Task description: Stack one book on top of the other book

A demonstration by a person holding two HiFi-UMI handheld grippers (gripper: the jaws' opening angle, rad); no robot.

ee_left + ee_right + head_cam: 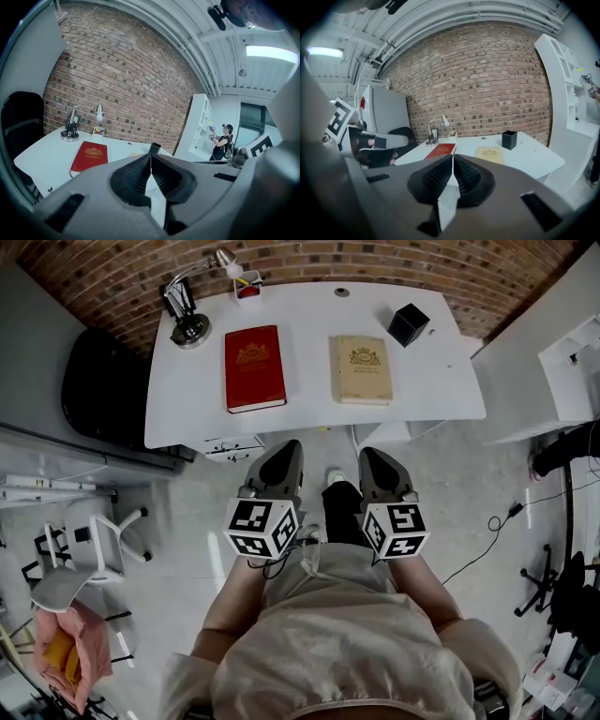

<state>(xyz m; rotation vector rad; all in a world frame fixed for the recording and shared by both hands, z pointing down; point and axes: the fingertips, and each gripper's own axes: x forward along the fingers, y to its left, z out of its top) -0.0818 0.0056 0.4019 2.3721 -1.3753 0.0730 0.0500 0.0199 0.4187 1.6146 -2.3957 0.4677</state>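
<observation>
Facing desk (309, 306): left gripper (289, 448), right gripper (367, 456) closed, empty; red book (254, 368), tan book (361, 369) apart; black cup (408, 324), probably.

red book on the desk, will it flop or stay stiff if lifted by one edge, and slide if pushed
The red book looks hardbound and thick, so it would probably stay stiff. It lies flat on the smooth white desk, so a push would likely slide it, not tip it. Lifted by one edge, its cover might swing open.

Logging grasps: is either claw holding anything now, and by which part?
Nothing is held: the left claw and the right claw are both shut, empty.
</observation>
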